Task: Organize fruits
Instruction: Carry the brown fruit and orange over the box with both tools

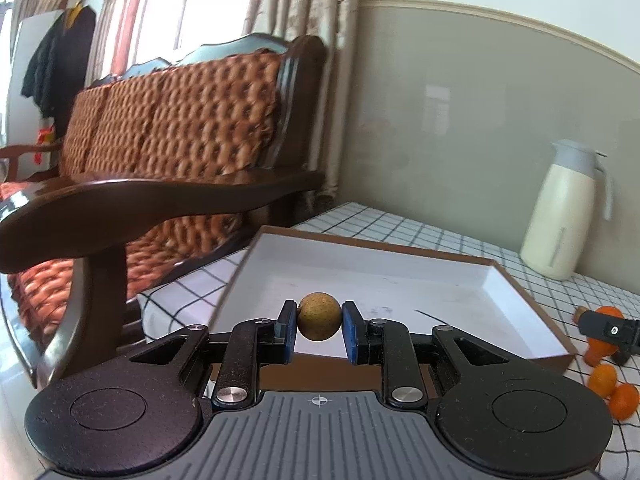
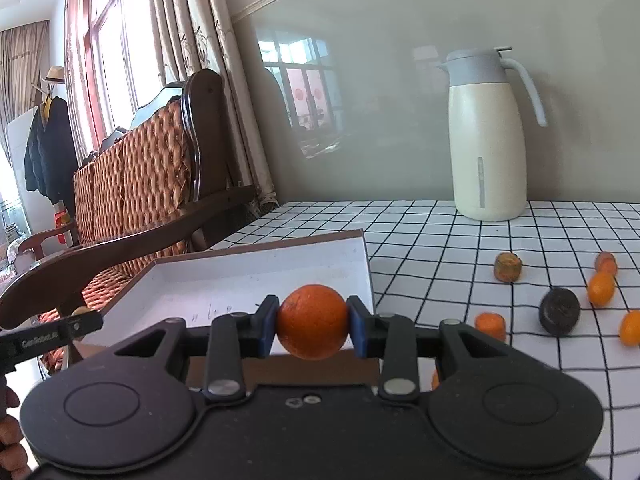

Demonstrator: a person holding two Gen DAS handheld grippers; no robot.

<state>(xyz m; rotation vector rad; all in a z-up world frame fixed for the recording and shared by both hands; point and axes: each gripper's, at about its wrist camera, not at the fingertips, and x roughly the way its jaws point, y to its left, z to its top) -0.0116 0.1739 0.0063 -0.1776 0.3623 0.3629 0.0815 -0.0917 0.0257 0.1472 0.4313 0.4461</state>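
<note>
My left gripper (image 1: 319, 320) is shut on a small brown-green round fruit (image 1: 319, 316), held above the near edge of a shallow white box (image 1: 400, 280) with brown sides. My right gripper (image 2: 313, 322) is shut on an orange (image 2: 313, 322), held over the near right part of the same box (image 2: 240, 276). The left gripper's tip (image 2: 76, 326) shows at the left edge of the right wrist view, and the right gripper's tip (image 1: 608, 330) at the right edge of the left wrist view. Nothing lies in the visible part of the box.
On the checked tablecloth (image 2: 440, 248) right of the box lie several small oranges (image 2: 601, 289), a dark round piece (image 2: 559, 312) and a brownish piece (image 2: 508, 267). A cream jug (image 2: 486, 136) stands by the wall. A wooden armchair (image 1: 160, 160) stands left of the table.
</note>
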